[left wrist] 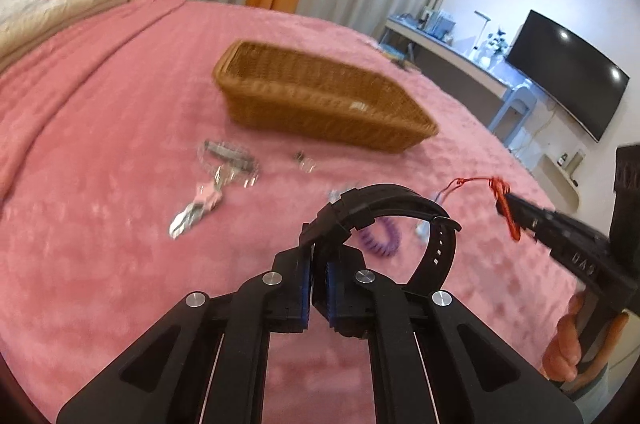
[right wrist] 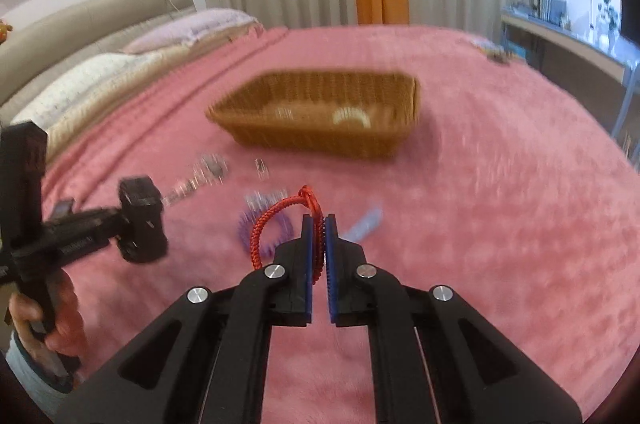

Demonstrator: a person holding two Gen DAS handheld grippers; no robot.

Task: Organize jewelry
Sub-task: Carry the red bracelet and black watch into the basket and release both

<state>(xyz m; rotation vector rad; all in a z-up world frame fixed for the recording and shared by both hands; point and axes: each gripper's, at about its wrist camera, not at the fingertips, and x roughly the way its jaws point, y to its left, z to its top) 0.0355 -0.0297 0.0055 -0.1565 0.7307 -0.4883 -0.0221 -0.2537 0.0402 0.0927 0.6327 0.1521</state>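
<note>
My left gripper (left wrist: pixel 318 256) is shut on a black wristwatch (left wrist: pixel 394 208) and holds it above the pink bedspread; it also shows in the right wrist view (right wrist: pixel 142 224). My right gripper (right wrist: pixel 319 224) is shut on a red braided cord bracelet (right wrist: pixel 276 220), which also shows in the left wrist view (left wrist: pixel 505 208). A brown wicker basket (left wrist: pixel 320 92) stands further back on the bed, with pale items inside it (right wrist: pixel 352 116). A purple coil bracelet (left wrist: pixel 382 240), silver chains (left wrist: pixel 230 160) and a small clear piece (left wrist: pixel 304 162) lie loose on the bedspread.
The pink bedspread (right wrist: pixel 500 204) covers the whole bed. Pillows (right wrist: pixel 104 76) lie at the far left. Curtains hang behind. A desk and a dark TV (left wrist: pixel 568 72) stand along the right wall.
</note>
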